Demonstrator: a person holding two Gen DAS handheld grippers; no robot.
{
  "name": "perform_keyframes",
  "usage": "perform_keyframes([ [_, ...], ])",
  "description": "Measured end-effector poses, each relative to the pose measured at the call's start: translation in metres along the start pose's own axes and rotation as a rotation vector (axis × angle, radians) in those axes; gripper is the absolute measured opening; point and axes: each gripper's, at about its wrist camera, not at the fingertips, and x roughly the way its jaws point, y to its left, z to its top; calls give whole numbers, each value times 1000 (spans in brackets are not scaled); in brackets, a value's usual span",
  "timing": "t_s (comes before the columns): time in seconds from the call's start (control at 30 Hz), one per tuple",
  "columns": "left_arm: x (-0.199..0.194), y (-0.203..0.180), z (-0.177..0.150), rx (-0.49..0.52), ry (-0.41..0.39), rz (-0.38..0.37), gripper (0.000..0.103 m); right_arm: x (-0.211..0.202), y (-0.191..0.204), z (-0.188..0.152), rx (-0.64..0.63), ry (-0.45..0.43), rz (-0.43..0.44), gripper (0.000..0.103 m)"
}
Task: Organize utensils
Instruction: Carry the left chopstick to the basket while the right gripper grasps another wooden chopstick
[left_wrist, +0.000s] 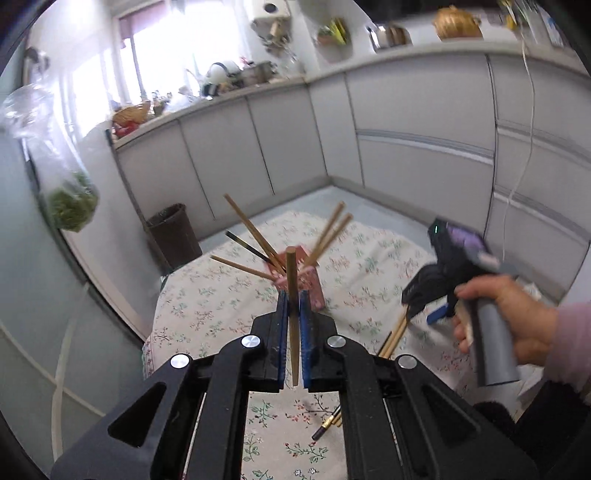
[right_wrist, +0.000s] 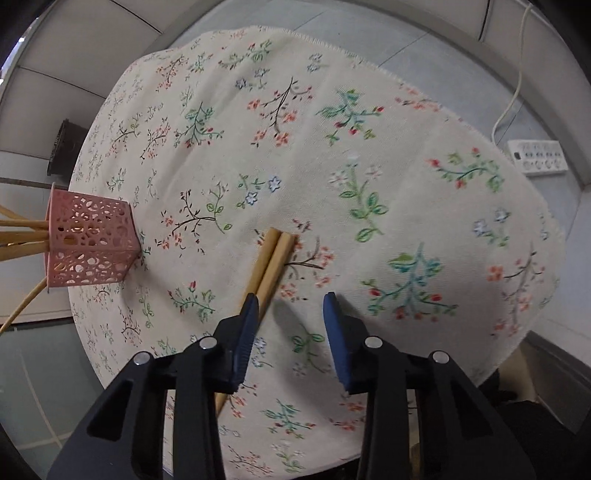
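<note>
In our left-wrist view, the left gripper (left_wrist: 294, 306) has its blue-padded fingers (left_wrist: 282, 332) clamped on a single wooden chopstick (left_wrist: 291, 295), which stands nearly upright between them, its blunt top rising above the fingertips and its thinner end poking out below the pads. Just beyond the fingers stands the pink holder (left_wrist: 314, 291) on the floral cloth (left_wrist: 221, 295) that covers the table. Several chopsticks (left_wrist: 255, 232) fan out of the holder, some leaning left, some right. A dark-tipped chopstick (left_wrist: 327, 428) lies on the cloth below the gripper. Further right, our right hand (left_wrist: 517, 321) grips the handle of the right gripper (left_wrist: 421, 306), which points down at wooden sticks lying on the cloth.

In our right-wrist view, the pink holder (right_wrist: 88, 243) appears at the left edge of the cloth (right_wrist: 369, 166), chopsticks sticking out of it toward the left. Near the middle, a pair of chopsticks (right_wrist: 273, 258) lies side by side on the cloth. The right gripper (right_wrist: 290, 301) has its fingers spread apart; the left fingertip (right_wrist: 249, 310) sits over the pair, so the sticks pass under that finger rather than lying in the gap. The other finger is well clear of them. A white power strip (right_wrist: 537, 157) lies on the floor past the cloth's right edge.
</note>
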Motion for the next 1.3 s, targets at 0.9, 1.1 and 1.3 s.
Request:
perform_keyframes([
  [0.9, -9, 63, 3, -276, -29, -53, 5, -1, 3, 16, 28, -51, 93, 8],
  [1.1, -7, 65, 8, -338, -36, -106, 5, -79, 0, 8, -74, -229, 237, 8],
  [1.3, -5, 63, 29, -365, -67, -118, 5, -177, 7, 11, -181, -474, 327, 8],
])
